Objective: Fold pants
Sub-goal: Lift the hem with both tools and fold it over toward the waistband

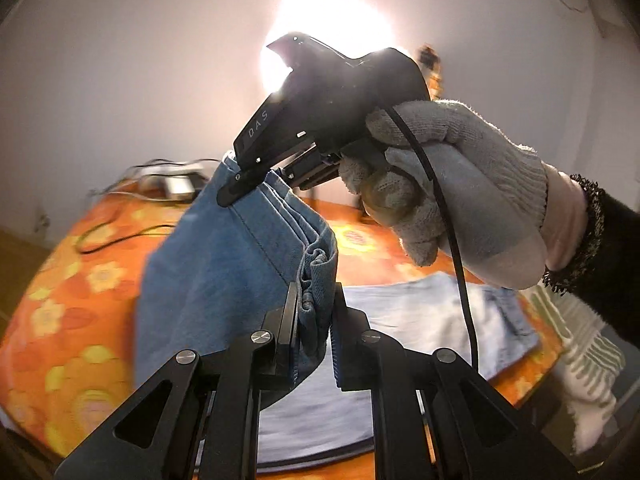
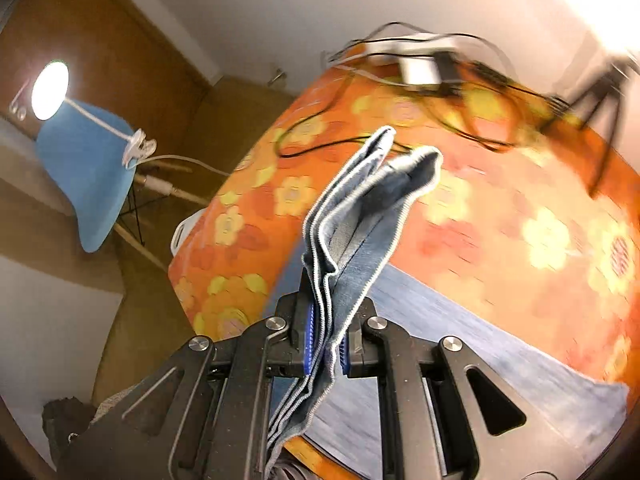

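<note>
Where they hang lifted over the orange flowered table (image 1: pixel 72 280), the blue denim pants (image 1: pixel 224 264) show stacked hem layers with pale stitched edges. Left gripper (image 1: pixel 314 332) fingers pinch one bunched hem edge; right gripper (image 2: pixel 326 344) fingers clamp the layered edge, the rest draped on the table.

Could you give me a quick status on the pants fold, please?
Both grippers, left and right, shut on jeans hem, lifted off the table. Cables at far edge, clear.
</note>
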The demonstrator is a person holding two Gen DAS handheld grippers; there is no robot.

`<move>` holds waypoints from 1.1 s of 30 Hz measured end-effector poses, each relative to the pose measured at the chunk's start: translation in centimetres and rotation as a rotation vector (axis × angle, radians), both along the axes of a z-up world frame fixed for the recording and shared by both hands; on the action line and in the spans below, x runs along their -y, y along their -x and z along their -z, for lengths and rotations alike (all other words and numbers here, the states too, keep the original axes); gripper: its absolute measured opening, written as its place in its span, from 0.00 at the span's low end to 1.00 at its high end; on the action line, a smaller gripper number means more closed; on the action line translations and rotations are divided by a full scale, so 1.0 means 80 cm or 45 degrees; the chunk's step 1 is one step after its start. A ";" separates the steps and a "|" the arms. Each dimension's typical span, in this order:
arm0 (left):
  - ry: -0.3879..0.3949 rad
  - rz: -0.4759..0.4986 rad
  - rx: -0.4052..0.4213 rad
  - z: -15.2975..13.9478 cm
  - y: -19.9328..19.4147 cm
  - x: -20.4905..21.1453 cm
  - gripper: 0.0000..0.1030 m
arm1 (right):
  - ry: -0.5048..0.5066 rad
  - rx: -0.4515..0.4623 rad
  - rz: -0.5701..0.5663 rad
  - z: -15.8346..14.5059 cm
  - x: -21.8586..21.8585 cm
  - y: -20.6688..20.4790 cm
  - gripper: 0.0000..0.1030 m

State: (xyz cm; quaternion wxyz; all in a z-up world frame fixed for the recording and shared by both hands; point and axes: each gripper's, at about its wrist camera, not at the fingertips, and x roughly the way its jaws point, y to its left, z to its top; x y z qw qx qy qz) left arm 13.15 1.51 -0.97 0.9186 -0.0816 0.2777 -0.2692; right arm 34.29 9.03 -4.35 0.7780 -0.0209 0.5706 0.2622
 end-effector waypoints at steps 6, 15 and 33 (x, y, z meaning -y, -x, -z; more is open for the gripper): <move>-0.061 0.192 -0.008 0.002 0.009 0.099 0.11 | 0.009 0.030 0.123 -0.012 0.130 0.024 0.09; -0.063 0.460 -0.054 0.022 0.023 0.236 0.11 | 0.039 0.032 0.328 -0.005 0.317 0.064 0.09; -0.019 0.816 -0.115 0.043 0.058 0.395 0.11 | 0.084 0.031 0.605 0.005 0.552 0.142 0.08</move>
